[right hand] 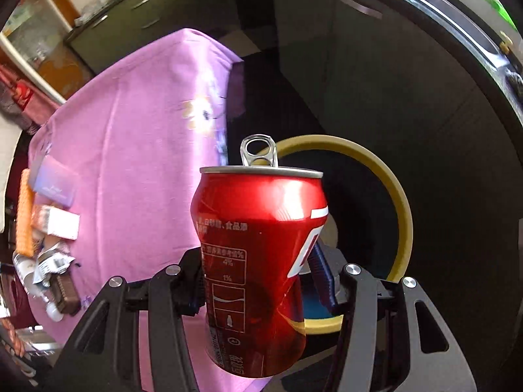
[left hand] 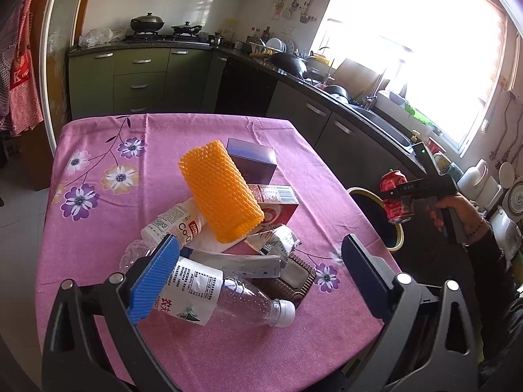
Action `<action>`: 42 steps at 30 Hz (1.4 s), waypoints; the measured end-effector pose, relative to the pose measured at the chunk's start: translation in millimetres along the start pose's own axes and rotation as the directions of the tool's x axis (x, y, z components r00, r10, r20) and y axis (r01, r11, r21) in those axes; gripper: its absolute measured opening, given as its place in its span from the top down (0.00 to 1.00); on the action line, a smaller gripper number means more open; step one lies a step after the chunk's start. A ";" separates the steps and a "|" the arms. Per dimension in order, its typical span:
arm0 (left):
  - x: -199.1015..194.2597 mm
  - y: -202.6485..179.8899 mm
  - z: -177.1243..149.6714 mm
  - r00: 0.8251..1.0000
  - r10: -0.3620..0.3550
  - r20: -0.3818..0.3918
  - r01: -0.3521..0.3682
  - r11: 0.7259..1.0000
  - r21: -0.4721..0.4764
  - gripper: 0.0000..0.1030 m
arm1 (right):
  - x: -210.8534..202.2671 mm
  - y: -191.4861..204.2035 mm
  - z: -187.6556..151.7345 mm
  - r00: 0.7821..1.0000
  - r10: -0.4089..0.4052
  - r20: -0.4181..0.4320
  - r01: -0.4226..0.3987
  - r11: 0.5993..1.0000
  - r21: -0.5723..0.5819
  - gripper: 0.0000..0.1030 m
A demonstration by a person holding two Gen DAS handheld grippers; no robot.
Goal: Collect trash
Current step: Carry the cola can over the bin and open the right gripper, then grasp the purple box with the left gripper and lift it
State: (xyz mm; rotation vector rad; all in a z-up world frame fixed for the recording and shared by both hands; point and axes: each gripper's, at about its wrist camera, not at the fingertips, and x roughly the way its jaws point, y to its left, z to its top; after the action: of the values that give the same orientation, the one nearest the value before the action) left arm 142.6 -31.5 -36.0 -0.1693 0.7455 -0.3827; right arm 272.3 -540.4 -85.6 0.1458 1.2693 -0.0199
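Observation:
My right gripper (right hand: pixel 258 281) is shut on a dented red soda can (right hand: pixel 261 254), held off the table's right side above a dark bin with a yellow rim (right hand: pixel 403 209). From the left wrist view the can (left hand: pixel 397 201) hangs over that bin (left hand: pixel 397 240). A pile of trash lies on the pink tablecloth (left hand: pixel 98 228): an orange foam net sleeve (left hand: pixel 220 191), a clear water bottle (left hand: pixel 228 297), a small white bottle (left hand: pixel 173 225), a red carton (left hand: pixel 278 205) and a dark blue box (left hand: pixel 253 160). My left gripper (left hand: pixel 258 277) stands open just over the water bottle.
Green kitchen cabinets (left hand: pixel 140 78) and a dark counter with a sink (left hand: pixel 376 114) run behind and to the right of the table. A brown ridged tray (left hand: pixel 295 281) and crumpled cartons lie in the pile. A person's hand (left hand: pixel 457 212) holds the right gripper.

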 end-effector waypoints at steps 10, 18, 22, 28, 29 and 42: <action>11.2 -3.5 6.7 0.999 0.019 -0.032 -0.019 1.000 0.007 0.08 | 78.0 -38.5 9.6 0.995 -0.024 -0.093 0.031 0.996 0.078 0.48; 22.3 -11.7 15.2 0.998 0.010 -0.056 -0.008 0.999 0.033 0.08 | 57.5 -36.6 -5.4 0.997 -0.054 -0.056 0.057 0.997 0.055 0.42; 30.3 -18.9 26.9 0.997 0.020 -0.071 -0.015 0.997 0.071 0.07 | 28.8 -30.5 -16.8 0.999 -0.032 -0.009 0.032 0.999 0.037 0.37; 53.2 -28.6 56.9 0.995 0.029 -0.098 -0.019 0.994 0.104 0.07 | -2.4 -22.2 -33.7 1.000 -0.008 0.028 0.007 1.000 0.020 0.35; 58.9 -30.6 62.6 0.994 0.018 -0.109 -0.007 0.995 0.100 0.07 | -6.2 -20.7 -36.7 0.999 -0.001 0.035 0.000 1.000 0.020 0.35; 178.4 -33.8 132.7 0.947 0.025 -0.320 -0.010 0.999 0.050 0.07 | -17.3 -13.1 -62.8 0.997 0.063 0.033 -0.062 0.998 -0.010 0.35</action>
State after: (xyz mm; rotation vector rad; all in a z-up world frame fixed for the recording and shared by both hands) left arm 344.0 -131.4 -42.1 -0.0550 1.0570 -0.4161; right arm 206.2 -546.9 -88.6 0.1766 1.2313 0.0373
